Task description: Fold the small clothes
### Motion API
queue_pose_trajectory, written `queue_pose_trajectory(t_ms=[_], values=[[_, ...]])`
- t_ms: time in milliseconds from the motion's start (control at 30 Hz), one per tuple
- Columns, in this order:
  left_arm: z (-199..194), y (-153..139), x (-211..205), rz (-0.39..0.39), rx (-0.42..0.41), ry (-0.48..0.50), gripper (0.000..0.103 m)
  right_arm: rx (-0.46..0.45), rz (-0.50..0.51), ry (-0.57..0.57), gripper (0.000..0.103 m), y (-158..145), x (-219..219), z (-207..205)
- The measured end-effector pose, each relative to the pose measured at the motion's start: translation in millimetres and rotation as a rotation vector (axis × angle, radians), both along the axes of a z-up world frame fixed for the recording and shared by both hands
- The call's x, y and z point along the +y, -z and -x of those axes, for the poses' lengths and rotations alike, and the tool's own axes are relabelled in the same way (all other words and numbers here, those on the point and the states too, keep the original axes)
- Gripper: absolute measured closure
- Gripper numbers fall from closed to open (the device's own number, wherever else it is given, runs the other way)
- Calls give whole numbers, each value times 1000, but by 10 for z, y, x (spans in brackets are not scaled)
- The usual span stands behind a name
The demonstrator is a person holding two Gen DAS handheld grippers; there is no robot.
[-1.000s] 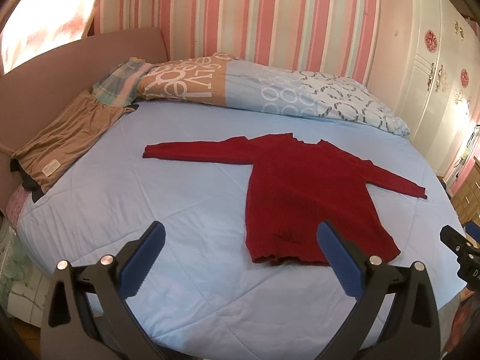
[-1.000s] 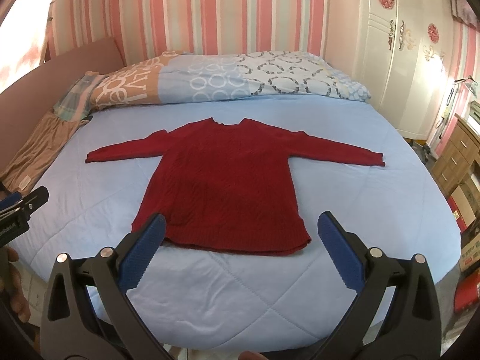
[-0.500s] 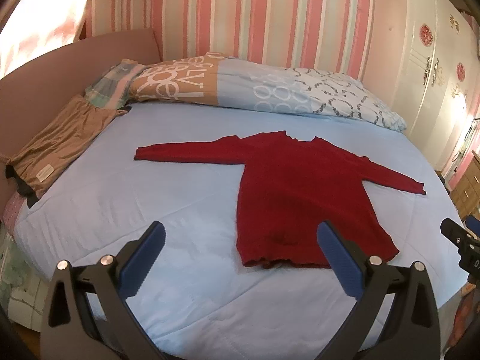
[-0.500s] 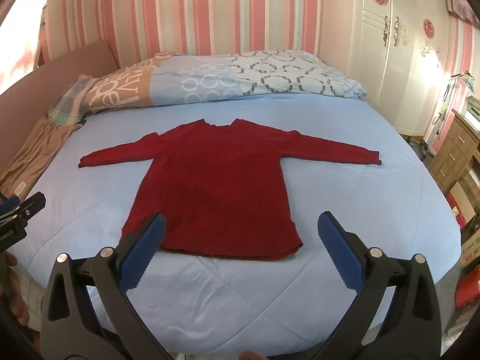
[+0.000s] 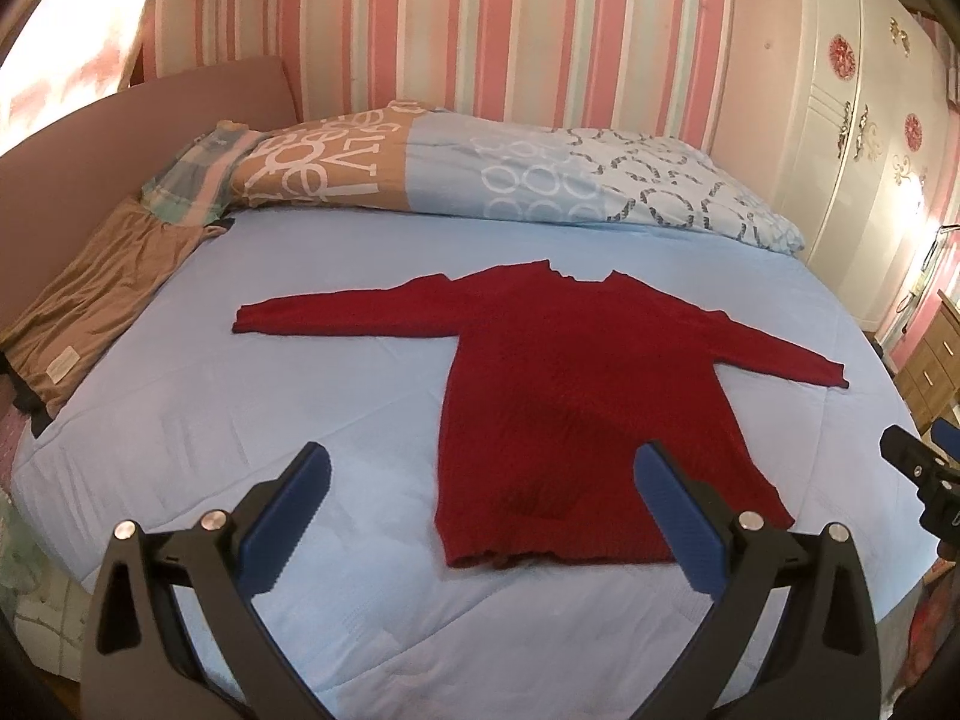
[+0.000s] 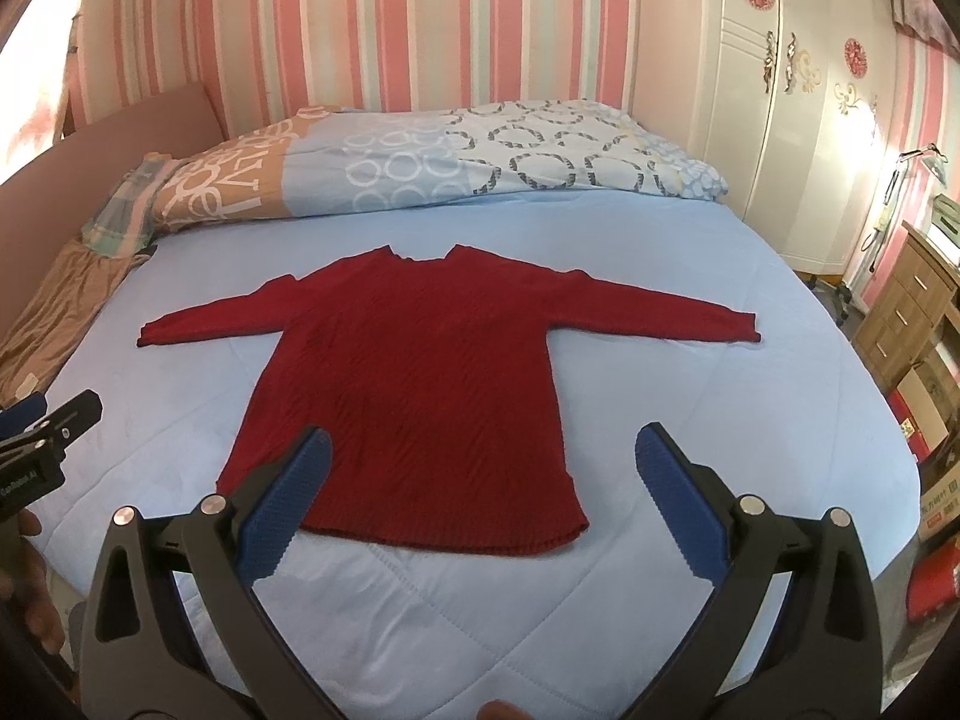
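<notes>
A dark red knit sweater (image 5: 576,396) lies flat on the light blue bed (image 5: 252,420), both sleeves spread out, hem toward me. It also shows in the right wrist view (image 6: 420,396). My left gripper (image 5: 480,498) is open and empty, held above the bed's near edge, by the hem's left half. My right gripper (image 6: 480,492) is open and empty, held above the hem. The right gripper's tip shows at the left wrist view's right edge (image 5: 918,474); the left gripper's tip shows at the right wrist view's left edge (image 6: 48,438).
A folded patterned duvet (image 5: 480,180) lies along the bed's far side. A brown garment (image 5: 96,306) lies at the bed's left edge by the pink headboard (image 5: 90,144). A white wardrobe (image 6: 798,120) and wooden drawers (image 6: 900,324) stand at the right.
Both grippers have shifted slightly; the sweater sits more centred in the left wrist view and lower in the right wrist view. Both stay open. The sweater has not moved.
</notes>
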State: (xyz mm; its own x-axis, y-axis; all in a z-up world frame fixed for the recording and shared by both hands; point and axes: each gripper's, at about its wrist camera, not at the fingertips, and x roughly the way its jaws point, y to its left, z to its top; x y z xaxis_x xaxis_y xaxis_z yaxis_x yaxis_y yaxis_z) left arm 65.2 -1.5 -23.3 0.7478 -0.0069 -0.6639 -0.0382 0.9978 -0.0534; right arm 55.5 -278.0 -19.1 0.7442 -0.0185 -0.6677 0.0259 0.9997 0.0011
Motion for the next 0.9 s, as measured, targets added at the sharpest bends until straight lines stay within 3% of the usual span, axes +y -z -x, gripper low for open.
queue_pose_trajectory(t_ms=[533, 767, 900], values=[[-789, 305, -278, 7, 8, 22, 2, -47, -6, -18, 3, 189, -354, -822], [-1194, 442, -517, -16, -5, 9, 2, -55, -30, 21, 3, 404, -950, -1328], [-1451, 597, -695, -1, 8, 6, 2, -49, 54, 58, 3, 547, -1416, -1618]])
